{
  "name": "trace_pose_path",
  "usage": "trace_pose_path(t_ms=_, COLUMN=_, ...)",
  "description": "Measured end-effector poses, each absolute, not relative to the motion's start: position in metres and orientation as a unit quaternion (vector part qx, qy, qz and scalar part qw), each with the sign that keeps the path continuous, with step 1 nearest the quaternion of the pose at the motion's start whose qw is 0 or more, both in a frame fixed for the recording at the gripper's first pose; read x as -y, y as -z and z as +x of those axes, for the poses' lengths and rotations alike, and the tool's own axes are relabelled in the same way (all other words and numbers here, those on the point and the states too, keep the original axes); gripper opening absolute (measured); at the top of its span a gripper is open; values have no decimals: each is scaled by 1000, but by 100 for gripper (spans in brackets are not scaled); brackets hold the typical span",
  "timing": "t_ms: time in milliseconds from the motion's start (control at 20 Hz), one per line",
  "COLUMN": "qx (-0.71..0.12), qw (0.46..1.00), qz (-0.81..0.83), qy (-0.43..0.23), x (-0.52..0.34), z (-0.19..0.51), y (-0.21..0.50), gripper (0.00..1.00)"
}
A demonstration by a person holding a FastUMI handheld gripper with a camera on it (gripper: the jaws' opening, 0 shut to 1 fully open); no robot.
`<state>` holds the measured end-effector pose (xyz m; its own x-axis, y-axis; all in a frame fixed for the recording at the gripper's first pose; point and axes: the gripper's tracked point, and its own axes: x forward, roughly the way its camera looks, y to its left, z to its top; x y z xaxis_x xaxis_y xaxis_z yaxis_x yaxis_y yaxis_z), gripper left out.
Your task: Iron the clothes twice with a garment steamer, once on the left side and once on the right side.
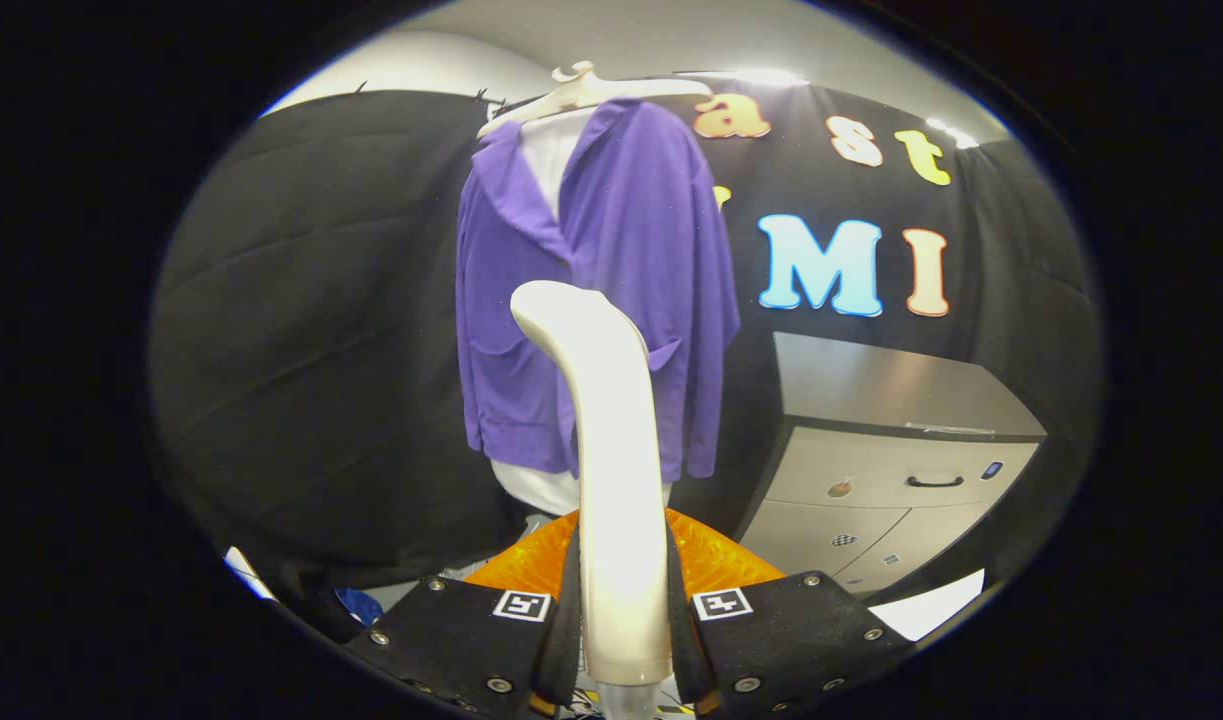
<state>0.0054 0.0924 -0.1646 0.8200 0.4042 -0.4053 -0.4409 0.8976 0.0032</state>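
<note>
The steamer [611, 450] hides part of the purple shirt [611, 250]; its nozzle faces away, perhaps touching cloth.

The shirt [611, 290] is purple. The steamer [611, 470] is creamy white. The cabinet [871, 470] is grey.

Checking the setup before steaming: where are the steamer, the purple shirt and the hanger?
garment steamer [616, 470], gripper view, middle of its handle between the fingers.
purple shirt [641, 230], gripper view, its chest panel.
hanger [581, 90], gripper view, its top at the neck.
</note>
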Motion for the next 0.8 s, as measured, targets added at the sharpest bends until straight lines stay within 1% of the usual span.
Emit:
trace_pose_path(t_ms=250, qx=-128, qw=973, qz=-7, qy=-190, x=-41, z=14, y=108, gripper=37)
trace_pose_path(t_ms=450, qx=-82, qw=987, qz=20, qy=-136, x=-4, z=16, y=74, gripper=37)
trace_pose_path(t_ms=550, qx=-67, qw=991, qz=22, qy=-112, x=12, z=10, y=65, gripper=37)
trace_pose_path(t_ms=800, qx=-41, qw=997, qz=2, qy=-61, x=41, z=-2, y=69, gripper=37)
